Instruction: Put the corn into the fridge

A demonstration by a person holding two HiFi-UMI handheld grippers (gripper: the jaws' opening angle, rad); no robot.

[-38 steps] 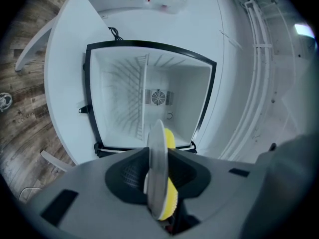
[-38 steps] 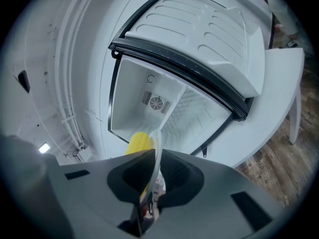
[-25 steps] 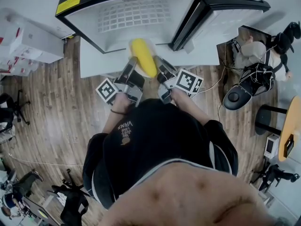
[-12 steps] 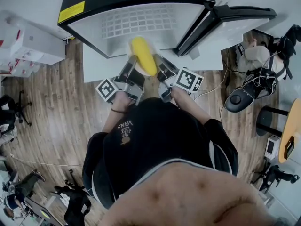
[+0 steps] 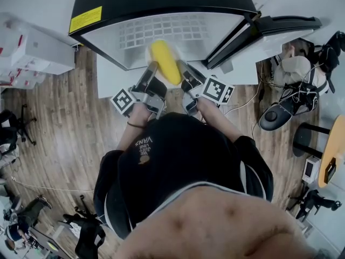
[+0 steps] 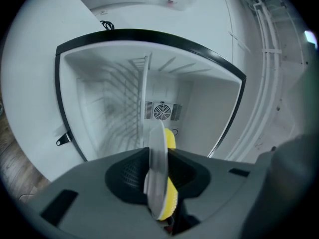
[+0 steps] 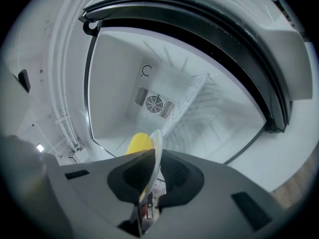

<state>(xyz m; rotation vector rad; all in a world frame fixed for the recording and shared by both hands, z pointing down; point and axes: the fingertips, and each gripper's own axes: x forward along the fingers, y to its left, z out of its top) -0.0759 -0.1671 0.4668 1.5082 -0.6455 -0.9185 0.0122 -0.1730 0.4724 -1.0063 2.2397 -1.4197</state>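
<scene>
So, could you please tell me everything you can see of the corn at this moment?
The corn is a single bright yellow cob with a finely bumpy surface and no visible husk. It lies on a thin white plate, one end pointing into the open fridge, at its open front. Neither gripper touches it: the left gripper and right gripper have their jaws shut on the plate's rim, on opposite sides of the cob.

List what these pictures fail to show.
- Corn: left gripper view, mostly behind the edge-on plate.
- Plate: head view, nearly all under the corn.
- Fridge: left gripper view, part of its opening behind the left gripper.
</scene>
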